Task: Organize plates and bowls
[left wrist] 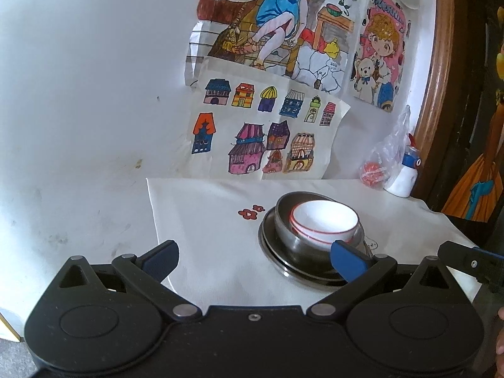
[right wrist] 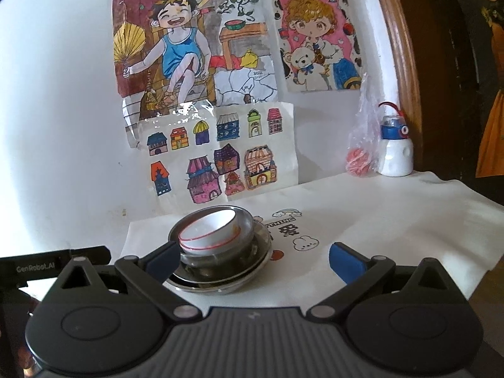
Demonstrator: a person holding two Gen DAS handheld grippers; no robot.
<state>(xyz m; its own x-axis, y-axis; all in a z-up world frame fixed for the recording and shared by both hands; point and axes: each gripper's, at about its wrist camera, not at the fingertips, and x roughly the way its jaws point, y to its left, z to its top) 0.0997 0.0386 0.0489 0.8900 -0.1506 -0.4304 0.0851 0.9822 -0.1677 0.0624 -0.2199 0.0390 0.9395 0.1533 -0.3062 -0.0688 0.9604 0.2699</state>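
Observation:
A white bowl with a red rim (left wrist: 324, 222) (right wrist: 209, 231) sits nested in a steel bowl (left wrist: 285, 223) (right wrist: 245, 223), which stands on a steel plate (left wrist: 267, 245) (right wrist: 252, 267). The stack rests on the white cloth. My left gripper (left wrist: 253, 260) is open, empty, and its right finger overlaps the stack's near side. My right gripper (right wrist: 255, 261) is open wide and empty, with its left finger in front of the stack's left side. Part of the right gripper (left wrist: 469, 261) shows at the right edge of the left wrist view.
A white cloth (left wrist: 204, 220) (right wrist: 378, 220) with small printed figures covers the table. At the back right stand a white bottle with a blue cap (left wrist: 406, 173) (right wrist: 395, 151) and a clear bag holding something red (left wrist: 376, 170) (right wrist: 359, 157). Coloured drawings (left wrist: 264, 126) hang on the wall.

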